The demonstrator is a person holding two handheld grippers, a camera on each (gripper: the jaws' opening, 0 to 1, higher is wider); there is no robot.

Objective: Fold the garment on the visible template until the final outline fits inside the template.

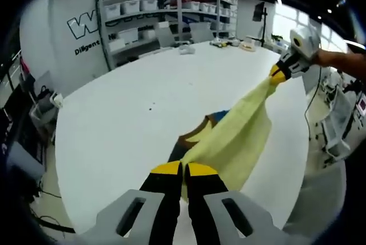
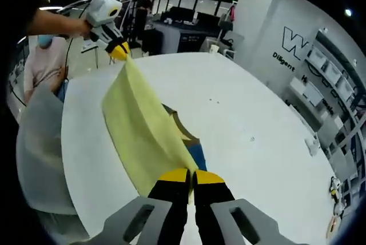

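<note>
Jaws of both grippers clamp yellow garment (image 1: 240, 133), stretched between, seemingly airborne.

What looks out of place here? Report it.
Nothing looks damaged or spilled. The pale yellow cloth garment hangs stretched in the air between the left gripper and right gripper, off the round white table. A blue-and-brown piece lies beneath it.
</note>
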